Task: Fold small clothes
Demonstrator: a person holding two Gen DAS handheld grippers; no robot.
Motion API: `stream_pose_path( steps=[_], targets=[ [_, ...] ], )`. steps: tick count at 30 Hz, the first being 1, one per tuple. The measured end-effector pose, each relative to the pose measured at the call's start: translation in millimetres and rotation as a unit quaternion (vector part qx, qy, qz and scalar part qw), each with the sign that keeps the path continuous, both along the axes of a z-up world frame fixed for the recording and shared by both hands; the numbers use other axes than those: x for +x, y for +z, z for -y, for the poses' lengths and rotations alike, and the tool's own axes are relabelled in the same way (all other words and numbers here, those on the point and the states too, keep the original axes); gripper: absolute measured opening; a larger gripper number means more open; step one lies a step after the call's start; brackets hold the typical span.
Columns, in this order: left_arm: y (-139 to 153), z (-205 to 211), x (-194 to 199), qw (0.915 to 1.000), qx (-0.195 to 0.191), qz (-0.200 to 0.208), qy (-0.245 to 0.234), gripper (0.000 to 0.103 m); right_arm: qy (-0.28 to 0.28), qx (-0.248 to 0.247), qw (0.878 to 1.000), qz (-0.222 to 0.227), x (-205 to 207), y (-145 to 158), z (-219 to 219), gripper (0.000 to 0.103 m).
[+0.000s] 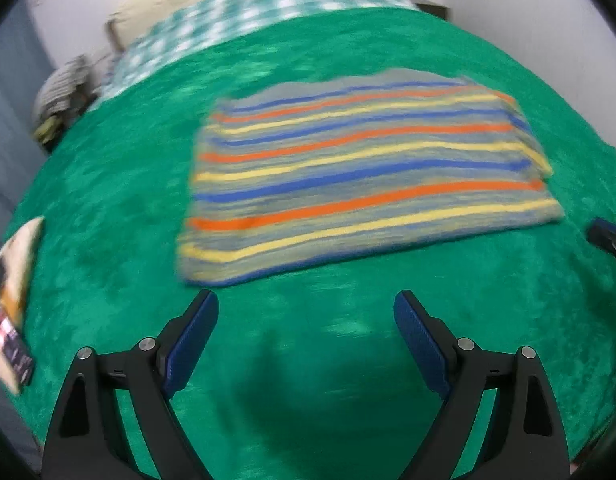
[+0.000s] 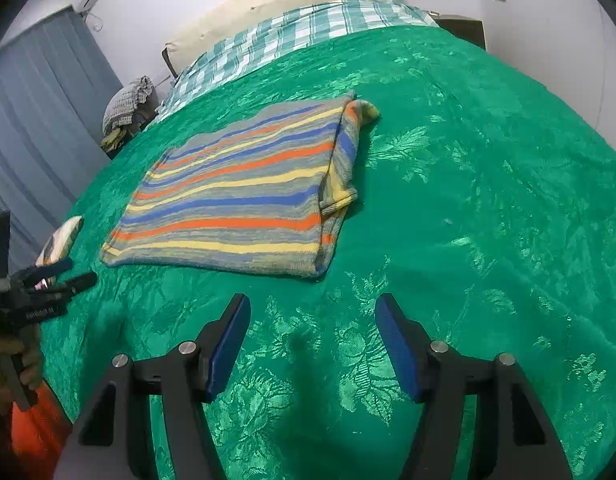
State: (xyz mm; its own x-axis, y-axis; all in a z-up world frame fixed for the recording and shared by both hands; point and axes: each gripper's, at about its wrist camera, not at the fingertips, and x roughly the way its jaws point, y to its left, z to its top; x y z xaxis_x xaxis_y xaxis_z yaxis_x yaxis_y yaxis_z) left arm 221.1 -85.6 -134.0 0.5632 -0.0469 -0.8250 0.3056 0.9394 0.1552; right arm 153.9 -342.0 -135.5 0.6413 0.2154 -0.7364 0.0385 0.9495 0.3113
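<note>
A striped knit garment (image 1: pixel 359 168) in grey, blue, orange and yellow lies folded flat on the green bedspread (image 1: pixel 120 184). It also shows in the right wrist view (image 2: pixel 236 196), with a sleeve tucked along its right edge. My left gripper (image 1: pixel 306 304) is open and empty, just short of the garment's near edge. My right gripper (image 2: pixel 311 308) is open and empty, a little before the garment's near right corner. The left gripper (image 2: pixel 78 272) shows at the left of the right wrist view, held in a hand.
The green bedspread (image 2: pixel 487 208) covers the bed. A checked sheet (image 2: pixel 292 36) and a cream headboard lie at the far end. A pile of clothes (image 2: pixel 126 108) sits by the blue curtain at the left. A small printed object (image 2: pixel 60 240) lies at the bed's left edge.
</note>
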Motion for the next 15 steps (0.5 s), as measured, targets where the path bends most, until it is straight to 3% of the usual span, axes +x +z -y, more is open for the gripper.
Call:
stream_pose_path(
  steps=[3, 8, 11, 13, 14, 15],
  targets=[
    [-11, 50, 0, 0.9969, 0.003, 0.004, -0.079, 0.091, -0.013, 0.029, 0.999, -0.003, 13, 1, 17, 0.065],
    [-30, 139, 5, 0.9787, -0.007, 0.015, -0.205, 0.091, -0.036, 0.095, 0.995, -0.003, 71, 10, 64, 0.065],
    [-45, 177, 17, 0.9706, -0.019, -0.002, -0.24, 0.091, -0.001, 0.146, 0.988, -0.049, 127, -3, 78, 0.065],
    [-51, 191, 22, 0.9694, -0.008, 0.018, -0.245, 0.094, 0.024, 0.169, 0.982, -0.079, 167, -16, 81, 0.065],
    [-49, 192, 23, 0.9689, -0.009, 0.027, -0.246, 0.093, 0.029, 0.174, 0.981, -0.085, 183, -20, 80, 0.065],
    [-48, 193, 25, 0.9687, -0.014, 0.03, -0.246, 0.08, 0.029, 0.175, 0.981, -0.083, 195, -22, 80, 0.064]
  ],
)
